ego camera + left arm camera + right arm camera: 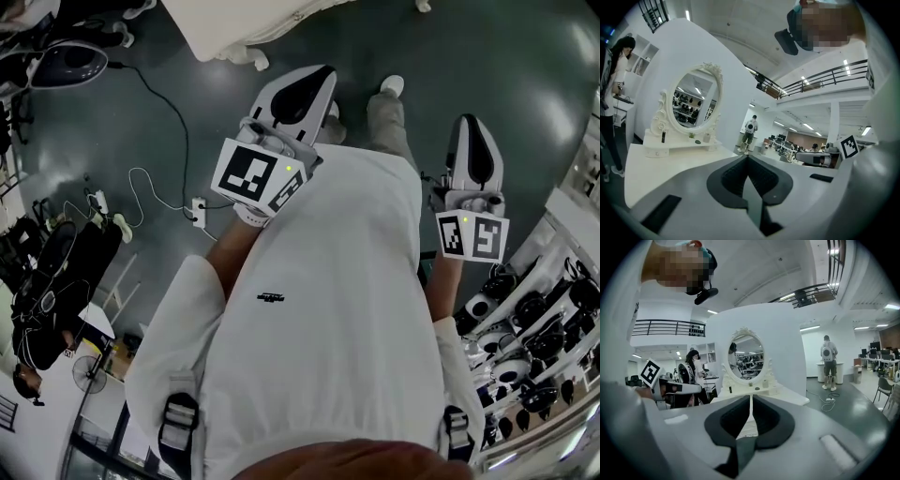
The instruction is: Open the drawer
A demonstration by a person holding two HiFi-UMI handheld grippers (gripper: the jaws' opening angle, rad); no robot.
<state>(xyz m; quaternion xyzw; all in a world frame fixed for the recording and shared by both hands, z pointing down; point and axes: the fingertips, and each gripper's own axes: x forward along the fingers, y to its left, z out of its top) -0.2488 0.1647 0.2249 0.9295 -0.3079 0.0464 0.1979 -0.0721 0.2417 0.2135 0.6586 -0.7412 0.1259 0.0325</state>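
A white dressing table [670, 154] with an ornate oval mirror [696, 101] stands ahead; in the right gripper view the dressing table [787, 394] lies straight beyond the jaws, under its mirror [747, 357]. From the head view only its near edge [244, 28] shows at the top. I cannot make out a drawer front in any view. My left gripper [326, 73] is held out over the floor, and in its own view the left gripper [747, 157] has jaws together with nothing in them. My right gripper [469, 120] is level beside it, also shut and empty [751, 397].
A cable and power strip [197, 212] lie on the dark floor to the left. Shelves of spare grippers [534, 319] line the right side. A person with a backpack [828, 359] stands further back, with a chair [886, 390] at the far right. Another person [611, 93] stands left of the table.
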